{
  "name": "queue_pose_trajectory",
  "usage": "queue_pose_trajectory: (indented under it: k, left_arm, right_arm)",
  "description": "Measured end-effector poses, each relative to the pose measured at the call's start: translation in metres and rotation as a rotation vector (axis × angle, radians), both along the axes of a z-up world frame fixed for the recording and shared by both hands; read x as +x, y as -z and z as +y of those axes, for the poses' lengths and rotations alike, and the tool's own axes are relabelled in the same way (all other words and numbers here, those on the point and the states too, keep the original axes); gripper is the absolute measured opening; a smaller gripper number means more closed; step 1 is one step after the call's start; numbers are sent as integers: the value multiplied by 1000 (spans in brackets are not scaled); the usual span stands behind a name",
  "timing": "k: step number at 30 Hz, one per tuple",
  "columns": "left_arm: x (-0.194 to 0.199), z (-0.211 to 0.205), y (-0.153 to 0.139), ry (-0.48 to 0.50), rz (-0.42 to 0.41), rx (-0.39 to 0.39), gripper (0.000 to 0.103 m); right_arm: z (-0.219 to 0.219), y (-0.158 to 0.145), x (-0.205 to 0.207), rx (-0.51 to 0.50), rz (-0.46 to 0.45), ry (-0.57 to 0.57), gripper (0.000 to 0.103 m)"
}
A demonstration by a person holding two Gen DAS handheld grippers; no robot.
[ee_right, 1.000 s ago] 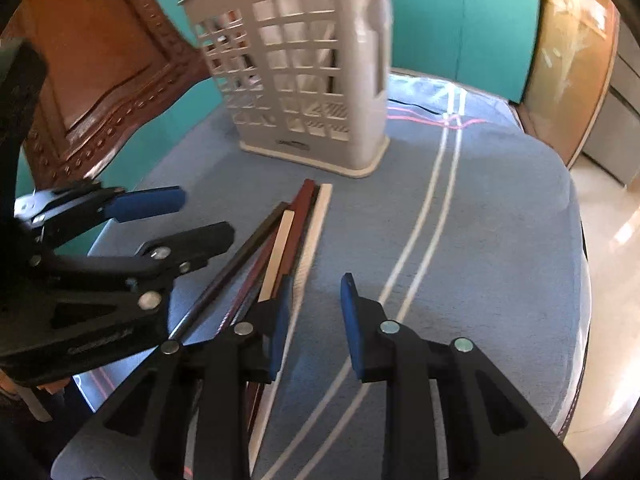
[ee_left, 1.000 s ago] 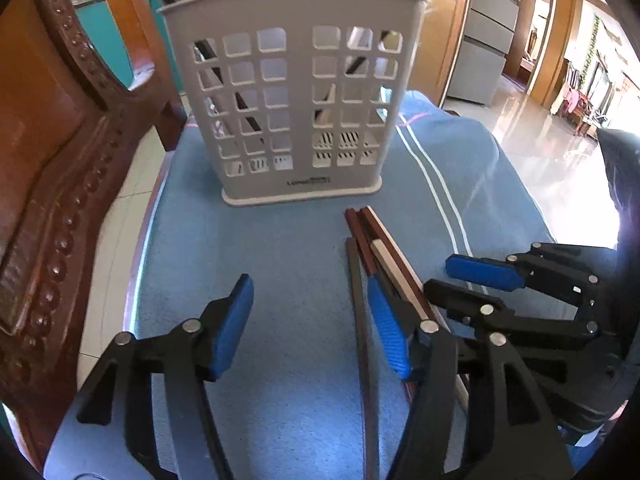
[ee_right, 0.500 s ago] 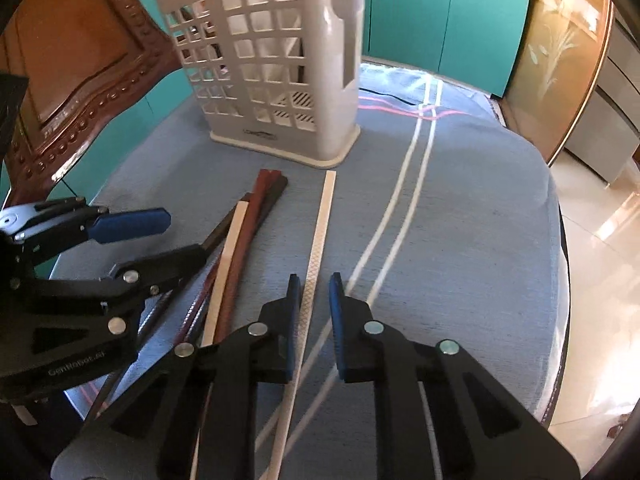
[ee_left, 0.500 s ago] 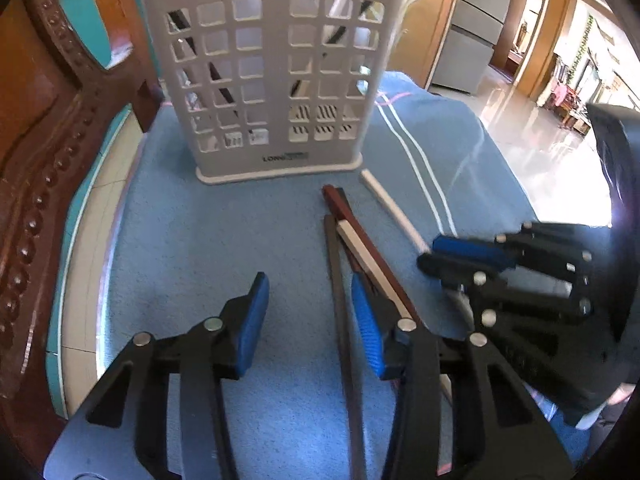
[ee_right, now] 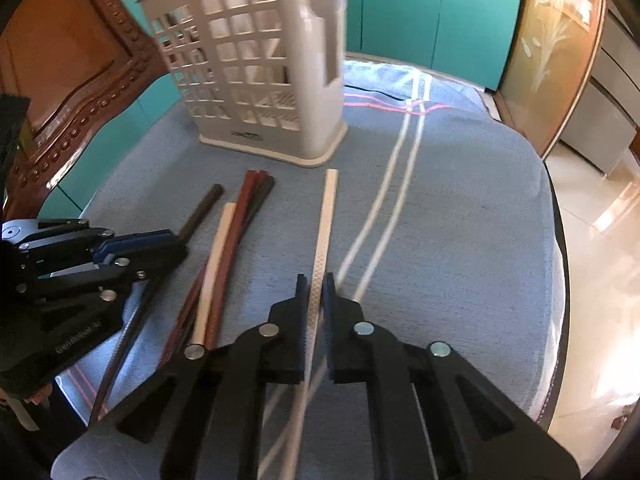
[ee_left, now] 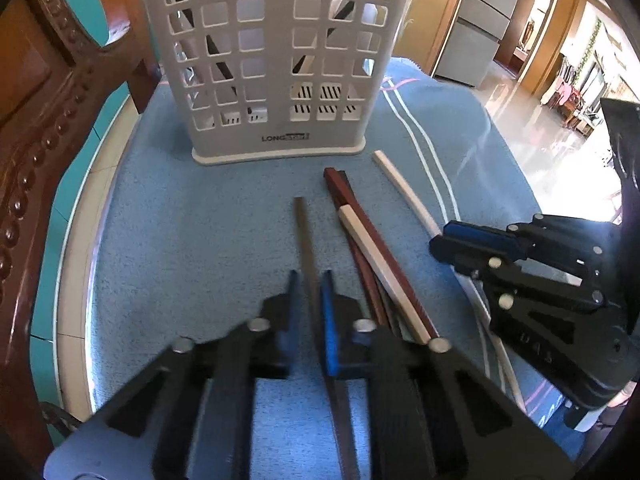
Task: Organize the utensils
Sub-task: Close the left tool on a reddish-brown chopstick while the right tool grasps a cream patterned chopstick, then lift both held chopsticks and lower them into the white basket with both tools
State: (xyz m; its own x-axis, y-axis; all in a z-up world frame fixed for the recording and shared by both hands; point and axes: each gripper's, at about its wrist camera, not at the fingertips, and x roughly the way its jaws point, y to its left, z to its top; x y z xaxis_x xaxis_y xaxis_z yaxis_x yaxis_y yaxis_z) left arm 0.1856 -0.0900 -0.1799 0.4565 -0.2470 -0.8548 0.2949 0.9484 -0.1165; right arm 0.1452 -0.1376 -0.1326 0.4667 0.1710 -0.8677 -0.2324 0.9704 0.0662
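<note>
My left tool (ee_left: 310, 304) has closed from wide to narrow around the dark chopstick (ee_left: 303, 236); my right tool (ee_right: 316, 300) has likewise pinched the white chopstick (ee_right: 326, 216), so both are ready to lift toward the utensil basket (ee_left: 272, 60). Remaining chopsticks (ee_left: 372, 248) lie on the worktop's blue cloth (ee_left: 180, 240) before the basket. Only the left view shows sticks already standing inside the basket.

Chopsticks (ee_left: 376, 248) on cloth (ee_left: 192, 240) before basket (ee_left: 272, 60) (chair (ee_left: 48, 92) left).
</note>
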Motion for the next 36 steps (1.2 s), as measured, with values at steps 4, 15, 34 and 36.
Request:
queue_pose_trajectory:
  k: [4,15,34,36]
  left_arm:
    - [1,8,-3,-2,-10,12,9]
    - [5,3,-7,-15,-24,30,12]
    - [11,10,-5,-72,-3,13,8]
    - [11,10,-5,-75,-6,18,9]
  right_arm:
    - [-15,-1,2,-13,9,41,7]
    - [-20,-1,12,-38,-28,85,19]
    - [-29,-4,14,6,-18,89,14]
    - [-26,-3,17,-31,-31,93,21]
